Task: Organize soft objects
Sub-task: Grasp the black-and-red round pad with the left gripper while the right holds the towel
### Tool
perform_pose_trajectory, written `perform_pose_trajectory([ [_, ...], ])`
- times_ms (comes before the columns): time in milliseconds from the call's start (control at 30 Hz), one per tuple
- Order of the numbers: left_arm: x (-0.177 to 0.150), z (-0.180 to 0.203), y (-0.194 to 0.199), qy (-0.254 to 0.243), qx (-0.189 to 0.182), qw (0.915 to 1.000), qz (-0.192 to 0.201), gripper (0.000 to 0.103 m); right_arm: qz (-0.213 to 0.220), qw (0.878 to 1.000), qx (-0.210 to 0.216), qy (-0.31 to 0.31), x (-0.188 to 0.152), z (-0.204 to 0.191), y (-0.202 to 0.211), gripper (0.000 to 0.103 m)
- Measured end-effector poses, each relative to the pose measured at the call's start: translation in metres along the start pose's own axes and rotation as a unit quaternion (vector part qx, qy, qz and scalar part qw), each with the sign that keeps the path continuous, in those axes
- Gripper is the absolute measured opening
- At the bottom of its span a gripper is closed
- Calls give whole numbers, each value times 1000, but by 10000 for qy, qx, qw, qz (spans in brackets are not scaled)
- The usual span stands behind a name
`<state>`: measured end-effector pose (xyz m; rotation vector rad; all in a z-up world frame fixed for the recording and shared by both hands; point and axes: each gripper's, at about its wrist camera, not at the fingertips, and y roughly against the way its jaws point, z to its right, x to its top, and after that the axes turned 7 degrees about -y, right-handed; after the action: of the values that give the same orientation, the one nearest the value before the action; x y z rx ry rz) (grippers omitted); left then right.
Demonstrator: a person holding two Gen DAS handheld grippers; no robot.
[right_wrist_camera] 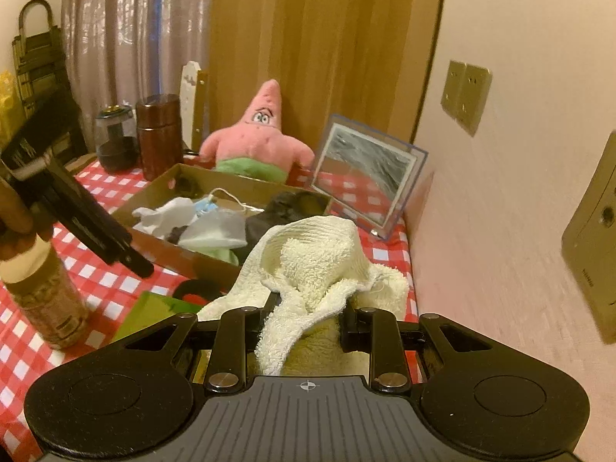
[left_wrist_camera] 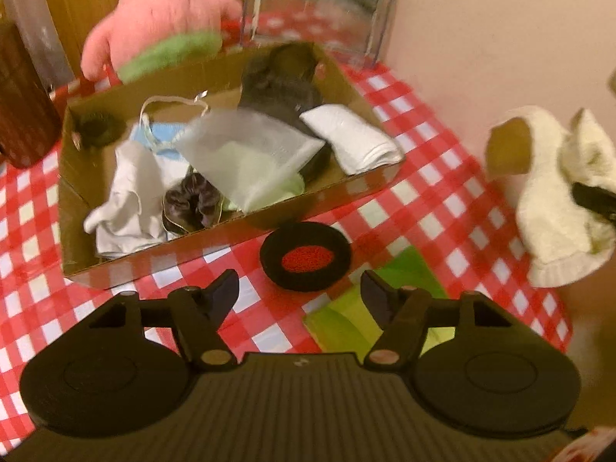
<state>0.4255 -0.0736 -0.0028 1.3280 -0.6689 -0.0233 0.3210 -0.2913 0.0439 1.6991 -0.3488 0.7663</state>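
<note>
My left gripper (left_wrist_camera: 299,287) hangs open over the red checked tablecloth (left_wrist_camera: 423,146), nothing between its fingers. Just ahead of its tips lies a black soft ring with a red centre (left_wrist_camera: 306,256), beside a green cloth (left_wrist_camera: 389,308). Behind the ring stands a shallow cardboard box (left_wrist_camera: 215,238) holding white cloths (left_wrist_camera: 127,192), a mesh pouch (left_wrist_camera: 250,154), a dark scrunchie (left_wrist_camera: 192,204), a folded white cloth (left_wrist_camera: 354,138) and a black fabric item (left_wrist_camera: 277,84). My right gripper (right_wrist_camera: 308,304) is shut on a cream towel (right_wrist_camera: 308,254), held up at the right of the box; the towel hides its tips.
A pink star plush (left_wrist_camera: 161,27) and a framed picture (left_wrist_camera: 319,4) stand behind the box. A brown jar (right_wrist_camera: 159,134) and a dark jar (right_wrist_camera: 115,138) sit at the back left. A bottle (right_wrist_camera: 46,300) stands near the front left. The wall (right_wrist_camera: 500,154) borders the table on the right.
</note>
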Motion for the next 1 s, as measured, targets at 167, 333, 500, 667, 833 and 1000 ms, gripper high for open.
perform_pose_trajectory([
  [167,12,-9,-35,319,-50,9992,-236,51,-79,9996,-12,-261,-3,15,-23,27],
  [333,19,-13,-62,394,67,9984,-412,46,-148,9992,27,-359,-11,21,-41,27],
  [500,21,-15,-78,471,47,9977,-489,40,-197,9991,75,-374,-17,24,-54,27],
  [667,19,-15,-87,490,77,9973,-540,36,-229,9990,86,-381,-18,23,-62,27],
  [833,17,-17,-95,495,173,9968,-608,30,-207,9991,100,-344,-17,21,-61,27],
  [1000,17,-16,-102,520,234,9958,-715,29,-223,9991,84,-349,-19,22,-63,27],
])
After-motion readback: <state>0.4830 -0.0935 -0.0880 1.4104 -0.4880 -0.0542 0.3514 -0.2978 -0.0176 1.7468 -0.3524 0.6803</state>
